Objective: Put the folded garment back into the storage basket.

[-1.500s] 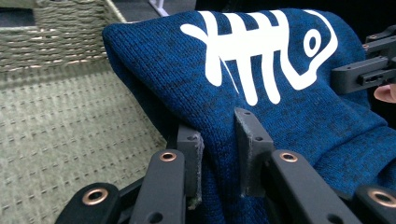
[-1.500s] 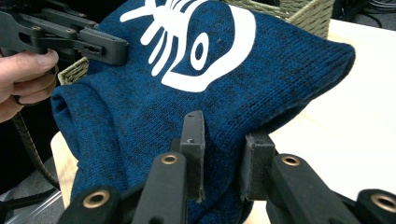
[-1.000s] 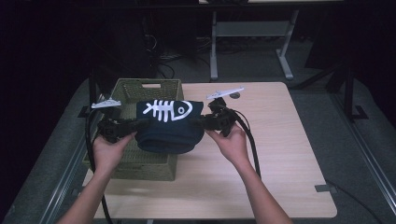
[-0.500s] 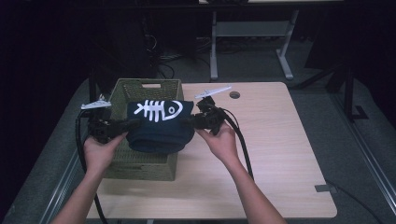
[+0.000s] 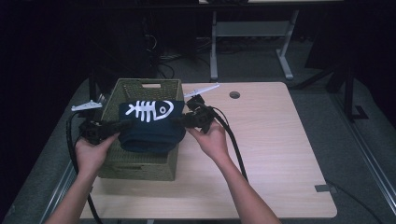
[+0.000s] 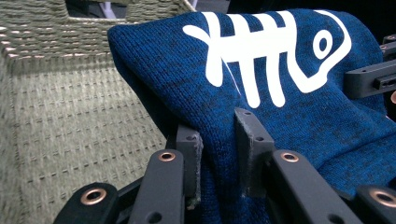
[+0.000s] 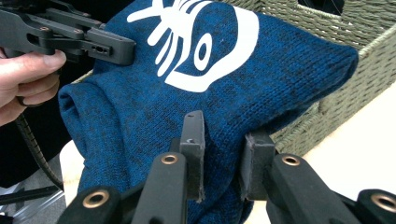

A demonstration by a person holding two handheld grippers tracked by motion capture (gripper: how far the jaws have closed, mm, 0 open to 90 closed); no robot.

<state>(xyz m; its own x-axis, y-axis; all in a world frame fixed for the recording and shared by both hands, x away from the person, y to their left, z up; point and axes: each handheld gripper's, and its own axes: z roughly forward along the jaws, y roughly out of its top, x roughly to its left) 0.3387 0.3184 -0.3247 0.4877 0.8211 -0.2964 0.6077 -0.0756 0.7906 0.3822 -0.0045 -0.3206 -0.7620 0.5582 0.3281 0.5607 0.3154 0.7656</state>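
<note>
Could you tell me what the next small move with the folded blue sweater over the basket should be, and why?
Probably lower both hands together so the sweater settles into the woven basket. The left hand-held gripper and right hand-held gripper each pinch a side of the folded knit, it hangs above the basket's open top, and the left gripper view shows bare basket floor beneath it.

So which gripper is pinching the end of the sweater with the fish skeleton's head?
The right gripper. Its jaws clamp the blue sweater on the side where the white fish skeleton's eye and head sit; the left gripper pinches the tail end.
</note>
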